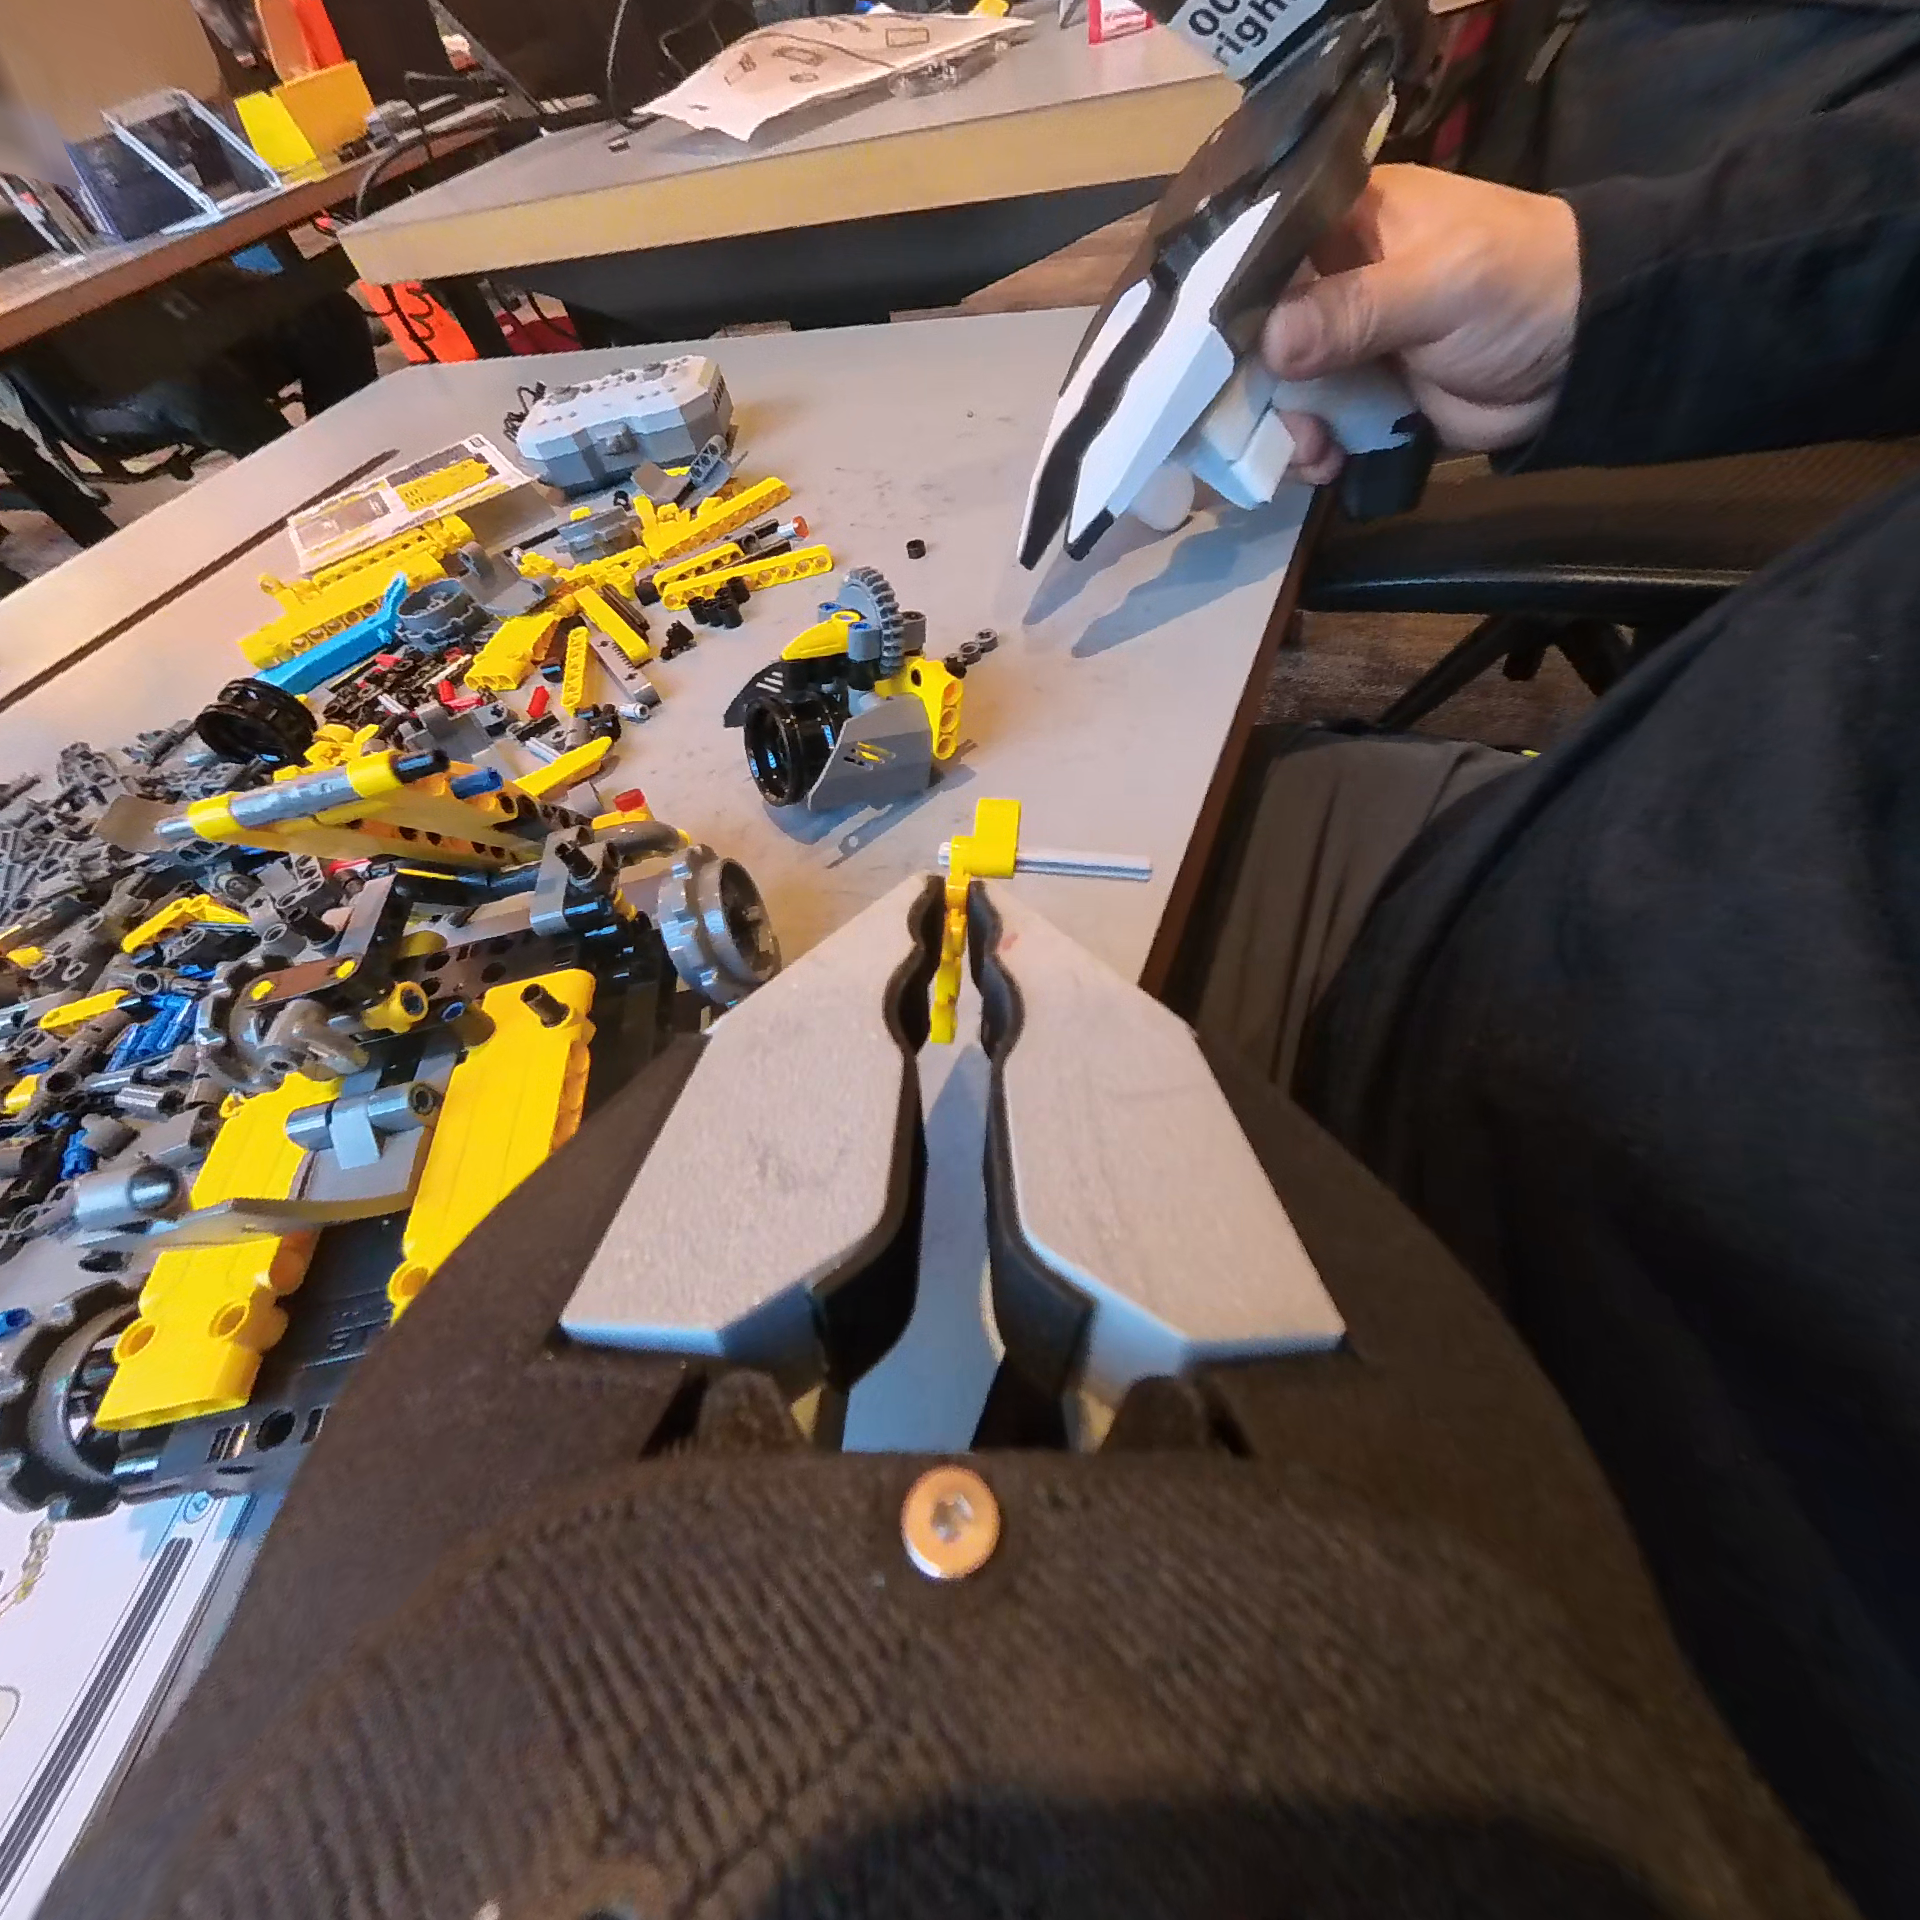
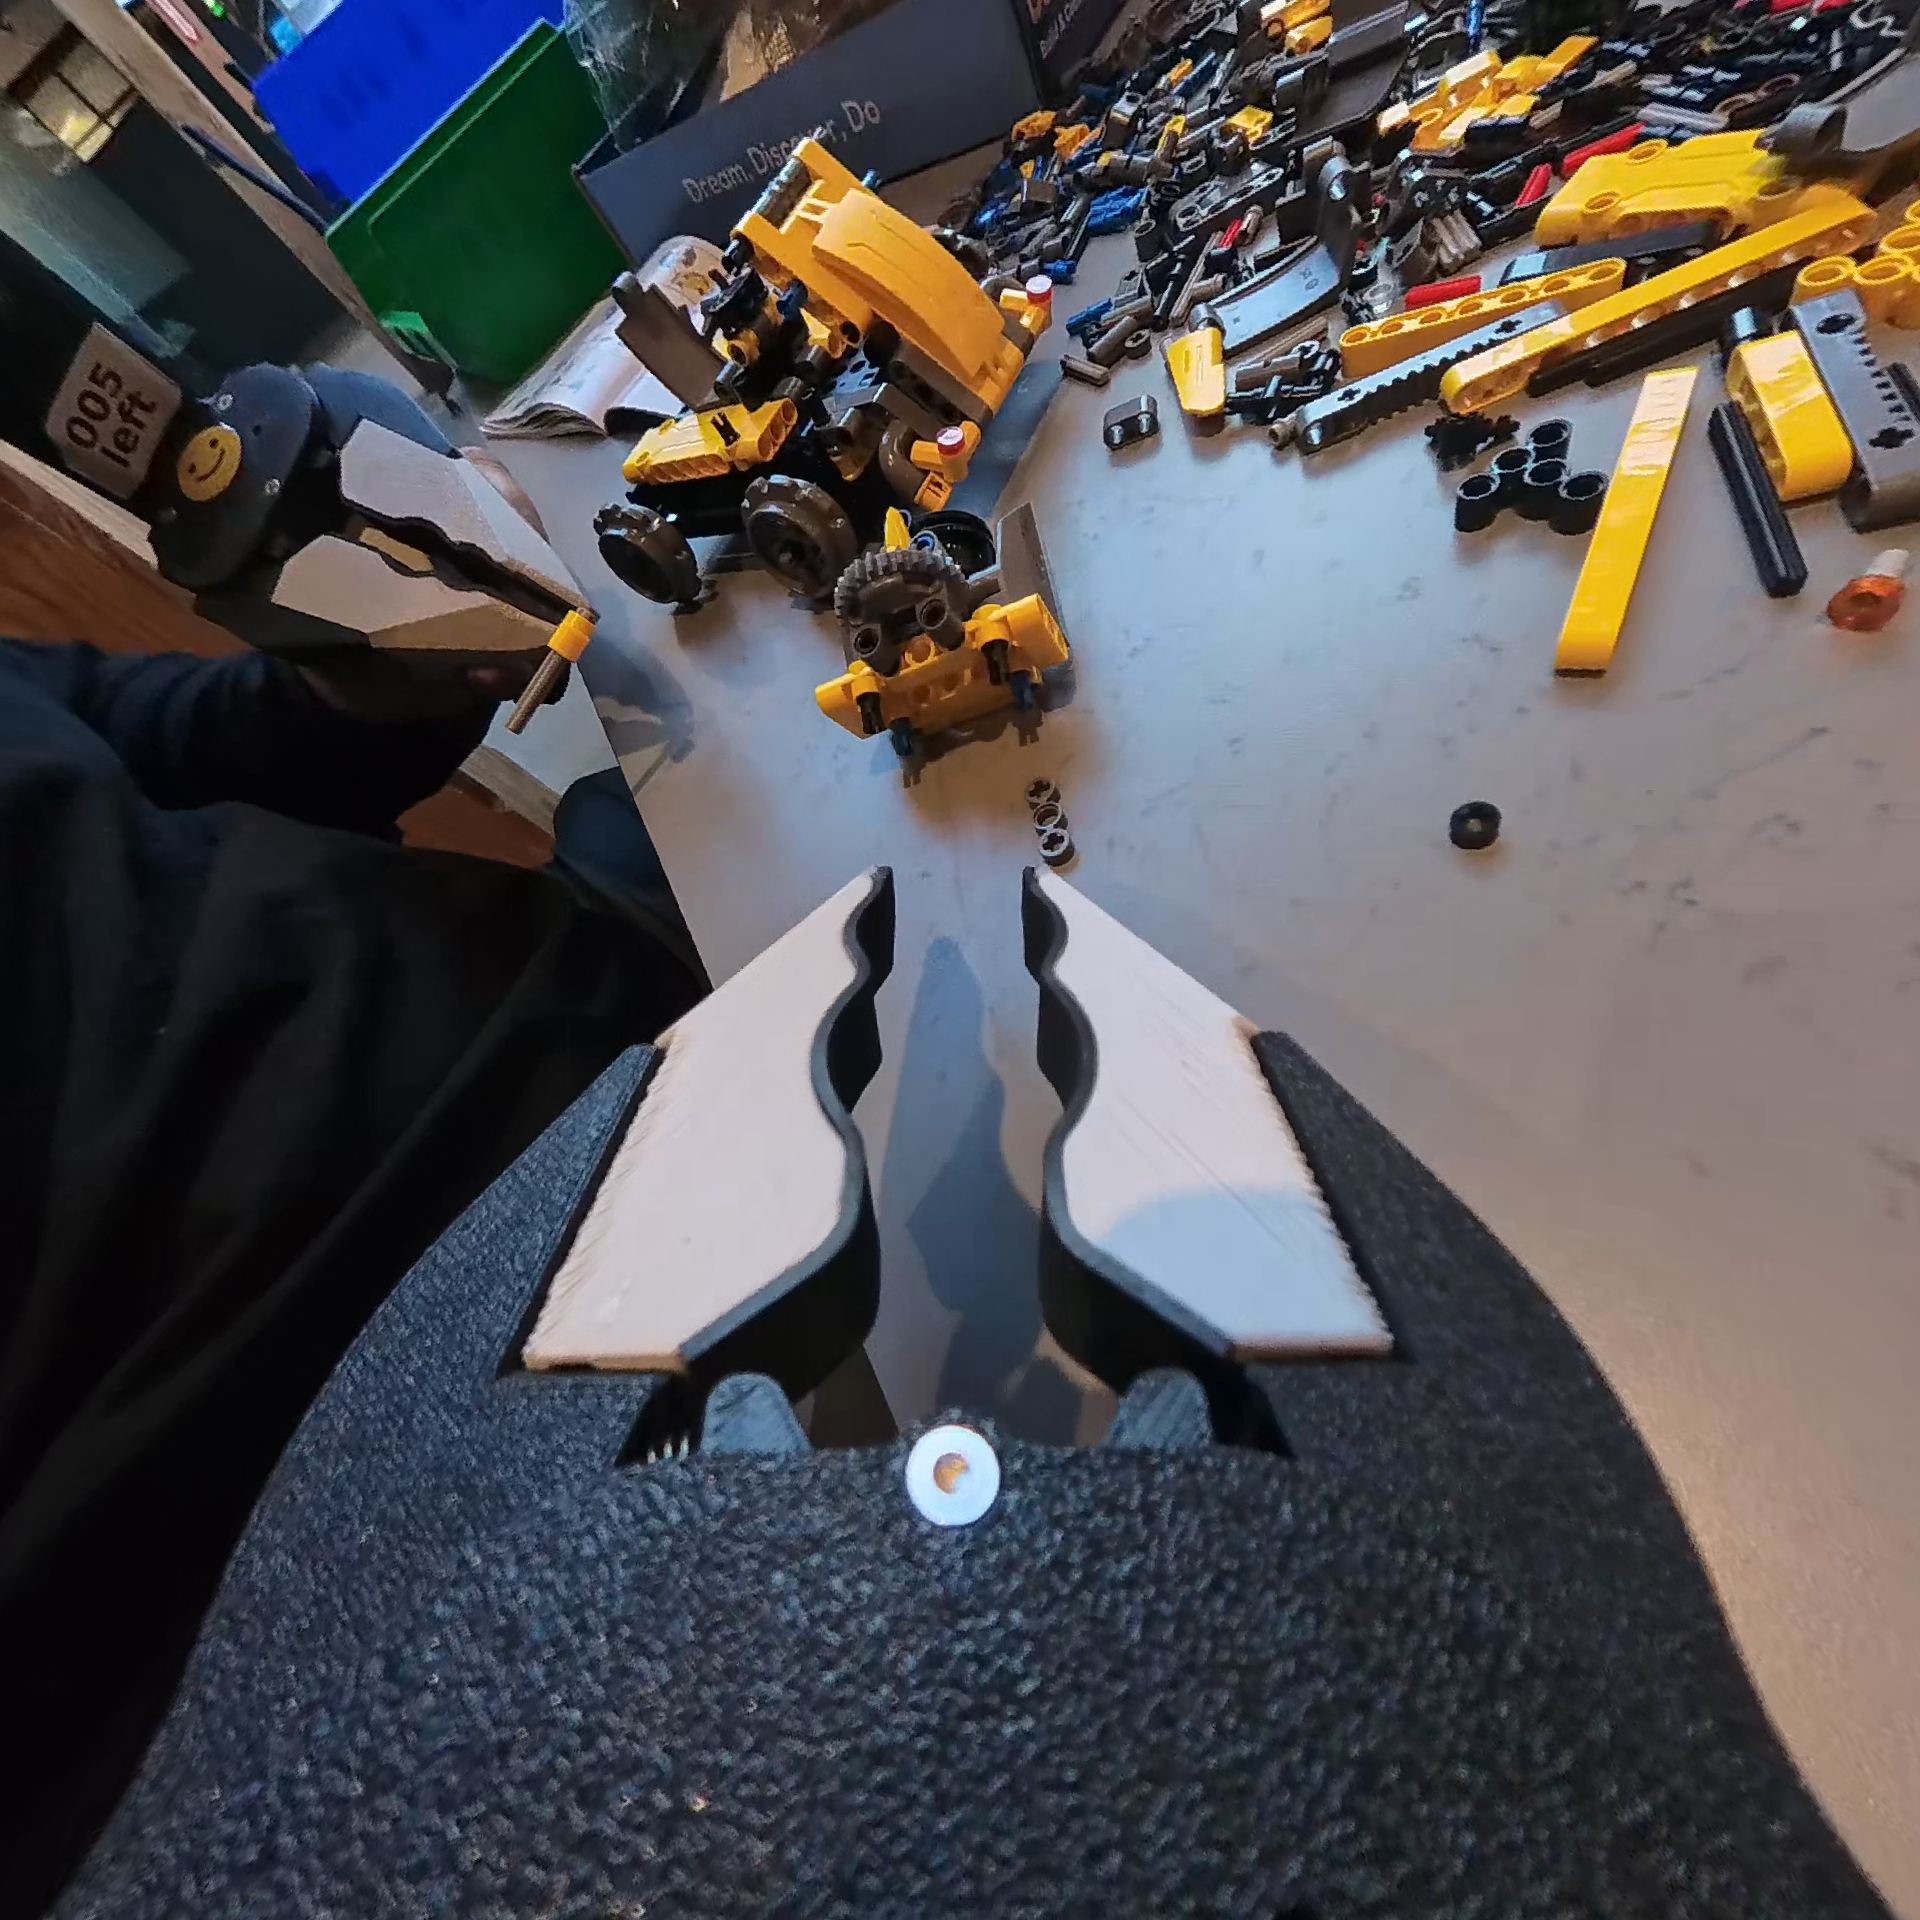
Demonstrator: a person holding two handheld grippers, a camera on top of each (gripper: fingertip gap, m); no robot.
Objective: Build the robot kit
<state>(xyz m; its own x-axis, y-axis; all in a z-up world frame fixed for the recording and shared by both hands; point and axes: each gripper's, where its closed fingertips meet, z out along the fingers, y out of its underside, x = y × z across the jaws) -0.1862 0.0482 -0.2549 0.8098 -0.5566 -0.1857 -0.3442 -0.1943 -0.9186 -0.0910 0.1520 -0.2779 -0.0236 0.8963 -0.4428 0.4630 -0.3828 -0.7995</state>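
Observation:
My left gripper (image 1: 958, 896) is shut on a small yellow connector piece (image 1: 985, 836) with a grey axle (image 1: 1091, 864) through it, held above the grey table's (image 1: 1101, 686) near edge. It also shows in the right wrist view (image 2: 569, 621), with the yellow piece (image 2: 574, 632) and axle (image 2: 532, 694) at its tip. My right gripper (image 2: 958, 883) is open and empty, low over the table (image 2: 1351, 1039), just short of a few small grey bushes (image 2: 1051, 826). A hand holds it in the left wrist view (image 1: 1051, 549). A small yellow and grey sub-assembly with a gear (image 1: 852, 707) (image 2: 940, 644) stands between the grippers.
A part-built yellow and black vehicle (image 1: 364, 1091) (image 2: 821, 353) stands beyond the sub-assembly. Loose yellow, black and grey pieces (image 1: 582, 592) (image 2: 1455, 208) cover the far table. A black ring (image 2: 1475, 826) lies alone. A person in dark clothes (image 1: 1662, 1039) sits at the table's edge. Spacing between my two grippers at the tips: around 15 centimeters.

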